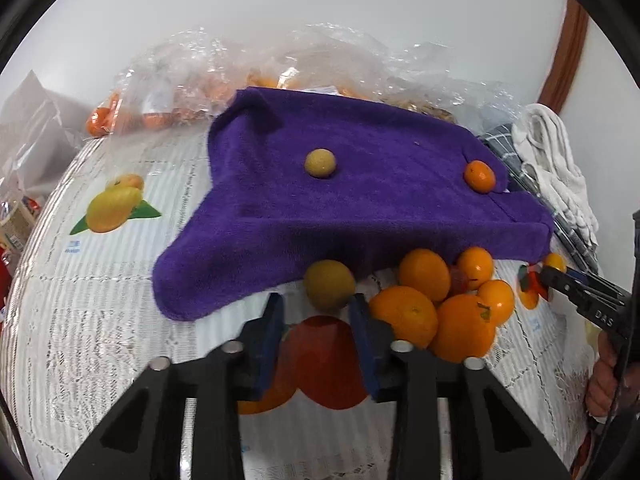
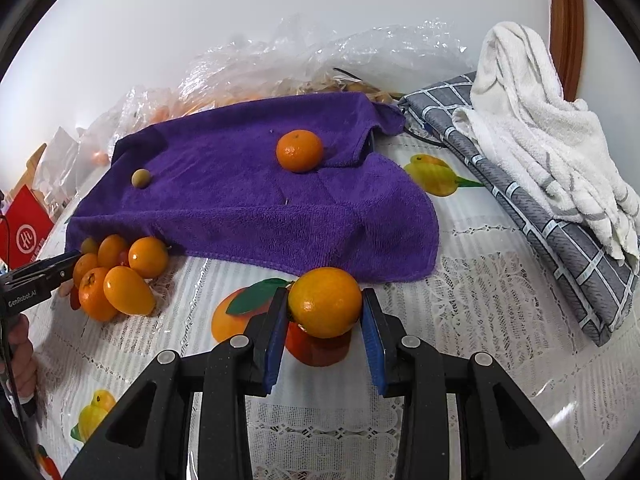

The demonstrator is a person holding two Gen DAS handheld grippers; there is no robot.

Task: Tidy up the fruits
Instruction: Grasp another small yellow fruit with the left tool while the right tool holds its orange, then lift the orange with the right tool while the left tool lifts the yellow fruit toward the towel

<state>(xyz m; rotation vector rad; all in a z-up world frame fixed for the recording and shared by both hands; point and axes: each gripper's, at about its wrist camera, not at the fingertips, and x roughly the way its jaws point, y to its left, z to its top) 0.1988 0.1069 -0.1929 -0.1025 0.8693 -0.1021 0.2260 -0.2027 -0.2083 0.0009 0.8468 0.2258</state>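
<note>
A purple towel [image 1: 360, 200] [image 2: 248, 200] lies on the lace tablecloth with a small yellow-green fruit [image 1: 320, 163] [image 2: 141, 178] and a mandarin [image 1: 479, 176] [image 2: 299, 150] on it. Several oranges form a pile [image 1: 440, 304] [image 2: 120, 280] at the towel's near edge. My left gripper [image 1: 320, 304] [image 2: 76, 260] is beside the pile. A second yellow-green fruit [image 1: 329, 286] sits at its tips, against the right pad with a gap at the left pad. My right gripper [image 2: 325, 308] [image 1: 544, 280] is shut on an orange [image 2: 325, 302] just above the table.
Clear plastic bags [image 1: 224, 76] [image 2: 320, 56] holding more fruit lie behind the towel. A grey checked cloth [image 2: 560, 216] and a white towel [image 2: 540, 120] are heaped at the right. A red box [image 2: 24, 232] stands at the left edge. Fruit pictures are printed on the tablecloth [image 1: 112, 208].
</note>
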